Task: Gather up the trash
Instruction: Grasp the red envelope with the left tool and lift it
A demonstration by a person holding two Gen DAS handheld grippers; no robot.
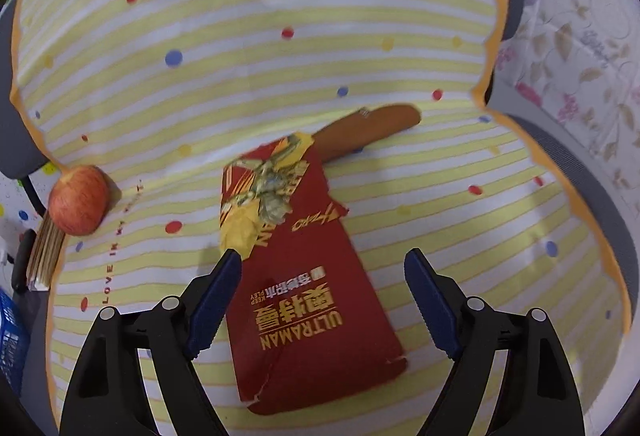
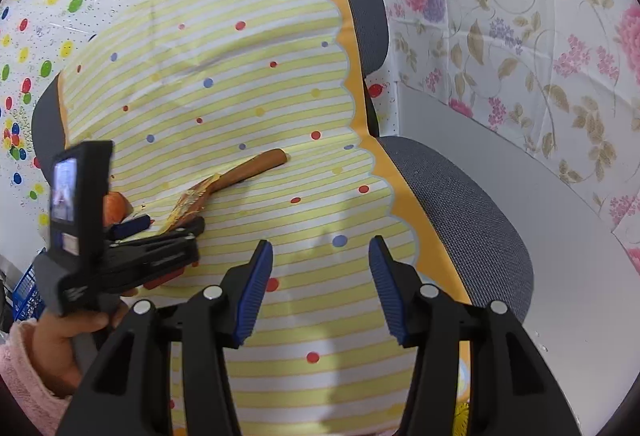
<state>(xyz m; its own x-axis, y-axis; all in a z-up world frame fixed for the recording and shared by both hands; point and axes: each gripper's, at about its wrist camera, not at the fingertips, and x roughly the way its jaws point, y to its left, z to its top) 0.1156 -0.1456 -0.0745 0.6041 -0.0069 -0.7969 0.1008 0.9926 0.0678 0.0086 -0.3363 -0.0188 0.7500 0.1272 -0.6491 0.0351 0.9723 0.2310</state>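
Wrapper [image 1: 304,300] between wide-apart left gripper [image 1: 324,300] jaws, sausage [image 1: 368,131] at one o'clock; lower squarely, then pinch. Right gripper [image 2: 320,288] apart, empty.

The cloth [image 1: 240,35] over the chair looks like thin woven fabric, matt, with soft creases and an orange scalloped border. The chair [image 2: 460,203] under it shows a grey, coarse mesh textile, rough in look. The red wrapper [image 1: 312,308] near the front edge of the seat seems glossy printed foil or plastic film, torn and crinkled at its upper end. The sausage [image 1: 372,127] behind it has a smooth, slightly shiny brown skin. The apple [image 1: 78,199] at the left edge has a smooth, dull-shiny peel. The left gripper [image 1: 324,300] and the right gripper [image 2: 320,288] have matt black plastic arms, blue ribbed pads and small bright metal pins. The wall covering [image 2: 520,15] looks like glossy plastic sheet.
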